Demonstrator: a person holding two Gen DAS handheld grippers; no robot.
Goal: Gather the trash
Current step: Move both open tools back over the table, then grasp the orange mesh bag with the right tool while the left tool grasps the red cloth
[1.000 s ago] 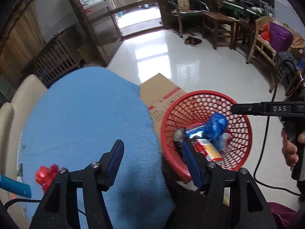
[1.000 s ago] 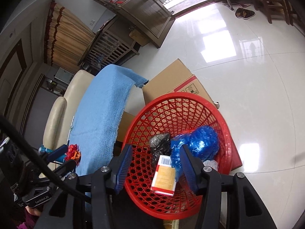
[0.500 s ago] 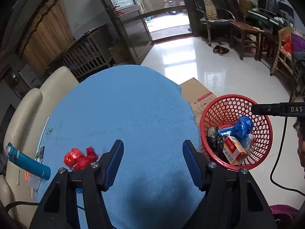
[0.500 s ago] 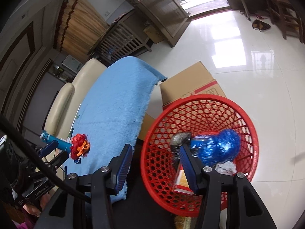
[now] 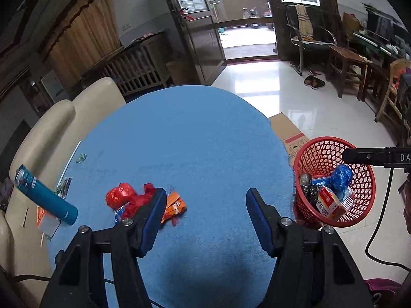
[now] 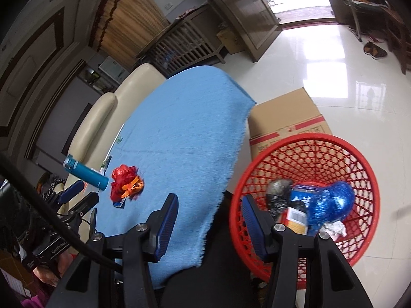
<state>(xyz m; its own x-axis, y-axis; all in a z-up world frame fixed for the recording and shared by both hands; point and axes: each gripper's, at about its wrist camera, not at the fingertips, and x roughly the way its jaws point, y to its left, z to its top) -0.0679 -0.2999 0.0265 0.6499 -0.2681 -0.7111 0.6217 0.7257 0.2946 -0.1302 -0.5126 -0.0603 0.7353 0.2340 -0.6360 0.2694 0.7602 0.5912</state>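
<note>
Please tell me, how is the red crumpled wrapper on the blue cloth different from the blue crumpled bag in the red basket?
The red crumpled wrapper lies on the blue cloth, not yet collected; the blue crumpled bag is already inside the red basket. The wrapper is shiny red with orange scraps beside it; the bag is shiny blue and lies against a small carton. The bag looks bulkier in the right wrist view. Both are crumpled, glossy trash.

blue terry cloth (image 5: 195,154) covering table | teal cylindrical flask (image 5: 45,199) lying at cloth's left edge | cream leather sofa (image 5: 51,125) behind | brown cardboard box (image 6: 287,118) on glossy white tiled floor (image 6: 346,59) | dark slippers (image 5: 314,82) near doorway
</note>
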